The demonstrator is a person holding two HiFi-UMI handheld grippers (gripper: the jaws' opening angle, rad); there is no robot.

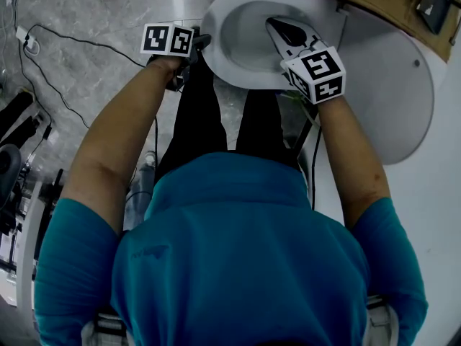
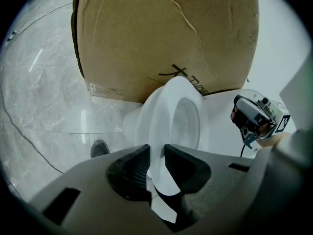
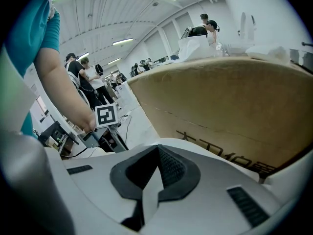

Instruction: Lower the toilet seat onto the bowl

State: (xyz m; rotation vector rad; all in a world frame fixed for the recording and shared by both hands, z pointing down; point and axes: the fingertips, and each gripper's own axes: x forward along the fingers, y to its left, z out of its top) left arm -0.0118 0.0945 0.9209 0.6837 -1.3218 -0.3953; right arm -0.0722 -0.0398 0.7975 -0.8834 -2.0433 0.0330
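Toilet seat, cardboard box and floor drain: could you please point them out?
toilet seat (image 2: 161, 114), left gripper view, near rim.
cardboard box (image 2: 166, 33), left gripper view, front face.
floor drain (image 2: 99, 149), left gripper view, its centre.

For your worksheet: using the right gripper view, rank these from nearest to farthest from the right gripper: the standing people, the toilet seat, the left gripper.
1. Toilet seat: pinched between the jaws, bottom centre.
2. Left gripper: lower left, below the forearm.
3. Standing people: far in the background, at left.
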